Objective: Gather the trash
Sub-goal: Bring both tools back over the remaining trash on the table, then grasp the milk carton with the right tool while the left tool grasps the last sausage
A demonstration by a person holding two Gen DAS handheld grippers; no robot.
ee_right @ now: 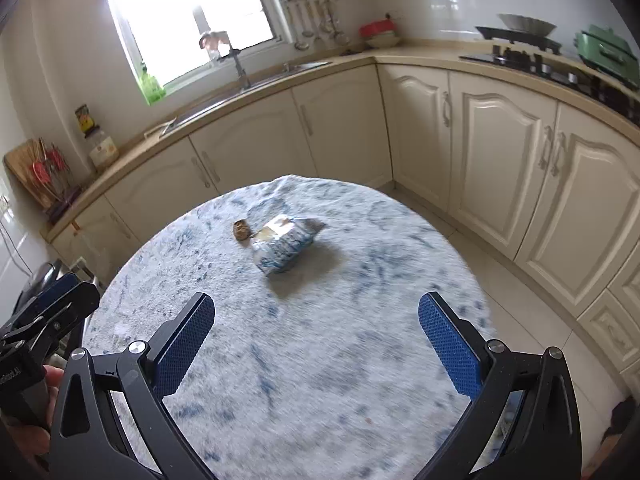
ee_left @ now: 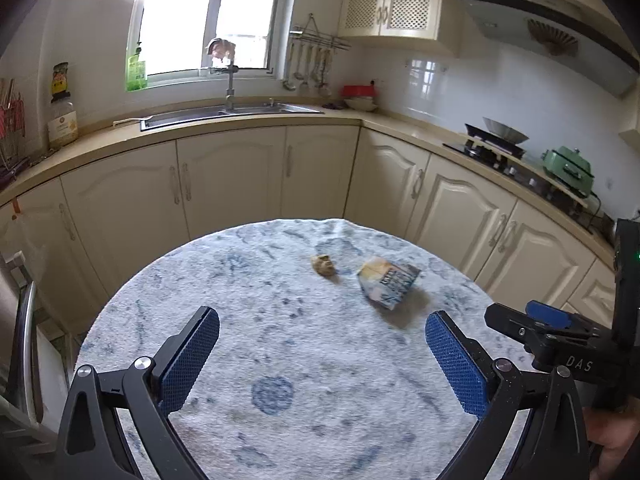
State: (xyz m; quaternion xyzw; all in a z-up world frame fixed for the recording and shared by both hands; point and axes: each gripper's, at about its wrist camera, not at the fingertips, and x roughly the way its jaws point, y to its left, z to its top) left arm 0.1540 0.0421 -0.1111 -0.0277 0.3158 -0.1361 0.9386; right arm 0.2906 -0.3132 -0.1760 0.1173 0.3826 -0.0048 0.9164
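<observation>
Left wrist view: ahead of the wide-open left claw [ee_left: 322,354] sits the round table [ee_left: 280,360]. The snack bag [ee_left: 389,282] lies ahead and right, the small brown crumpled scrap [ee_left: 323,265] just left of it. Nothing blocks them. The right claw [ee_right: 316,346] is released too.

We hold our left gripper [ee_left: 322,344] with its blue-padded fingers [ee_left: 191,356] spread wide apart, nothing between them, pointing forward and slightly down. Our right gripper [ee_right: 316,334] sits the same way, fingers [ee_right: 448,348] wide and empty. The two tools ride side by side: in the left wrist view the right gripper's black body shows at the right edge with part of our hand [ee_left: 612,436] beneath it; in the right wrist view our left hand [ee_right: 48,396] grips its handle at the left edge.
</observation>
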